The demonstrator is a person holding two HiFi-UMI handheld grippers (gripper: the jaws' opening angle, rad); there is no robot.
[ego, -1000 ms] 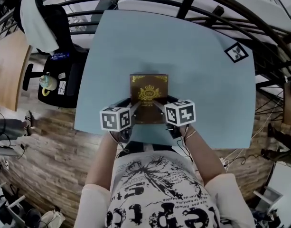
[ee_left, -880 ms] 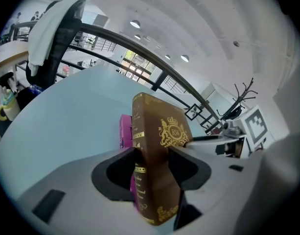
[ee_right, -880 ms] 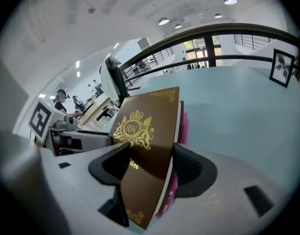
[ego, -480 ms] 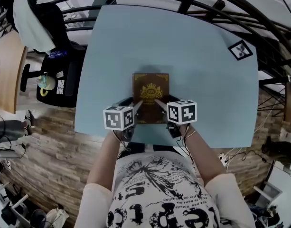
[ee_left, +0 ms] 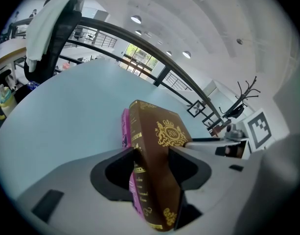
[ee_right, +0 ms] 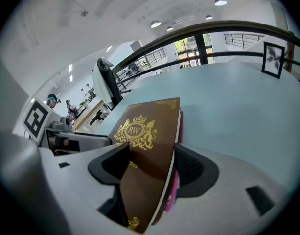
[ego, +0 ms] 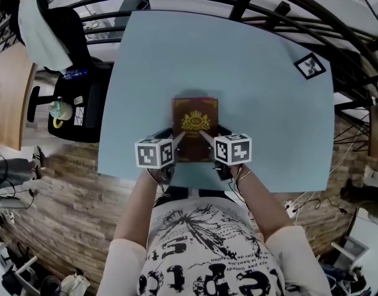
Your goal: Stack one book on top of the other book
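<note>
A brown hardback book [ego: 195, 128] with a gold crest and gilt corner ornaments is lying flat, cover up, squarely atop a pink book [ee_left: 125, 127], whose edges are peeking out beneath it, near the front edge of a pale blue table [ego: 269, 91].

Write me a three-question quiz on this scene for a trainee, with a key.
1. Pick one: which book lies on top? A pink, B brown, C green.
2. True or false: nothing stands between the jaws of the left gripper.
3. Fill in: the square marker lies at the table's far ____ corner.

Key
1. B: the brown book lies on the pink book.
2. False: the brown book stands between them.
3. Right.
</note>
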